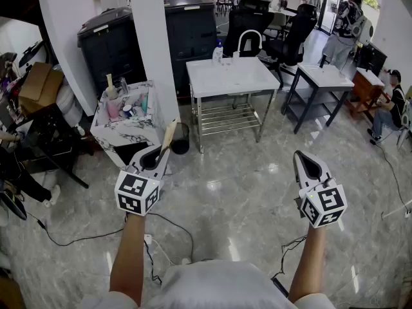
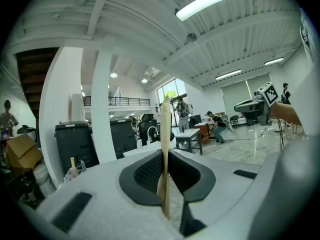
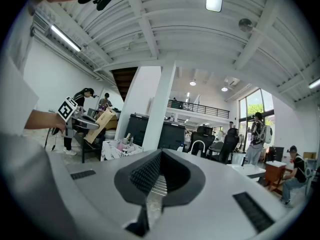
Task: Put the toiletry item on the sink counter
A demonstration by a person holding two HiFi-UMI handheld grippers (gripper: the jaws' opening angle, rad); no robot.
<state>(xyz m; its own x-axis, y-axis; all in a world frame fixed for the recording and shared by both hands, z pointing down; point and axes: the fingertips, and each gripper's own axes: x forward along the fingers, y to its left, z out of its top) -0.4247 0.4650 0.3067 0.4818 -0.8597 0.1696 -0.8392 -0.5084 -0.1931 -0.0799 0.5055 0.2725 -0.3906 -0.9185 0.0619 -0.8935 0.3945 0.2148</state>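
Left gripper (image 1: 159, 154) has its fingers clamped on a thin tan toiletry stick (image 1: 169, 134) that pokes up past the tips. Right gripper (image 1: 302, 161) fingers are pinched together on nothing.

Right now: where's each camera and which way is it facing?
Head view: on the head, steeply down at the floor; both forearms, left gripper, right gripper.
Left gripper view: on that gripper, along jaws shut on a thin beige stick, toward the white table; right gripper at right.
Right gripper view: on that gripper, jaws together, empty, toward office chairs; left gripper at left.
Shared: head and right gripper views show the marble counter.
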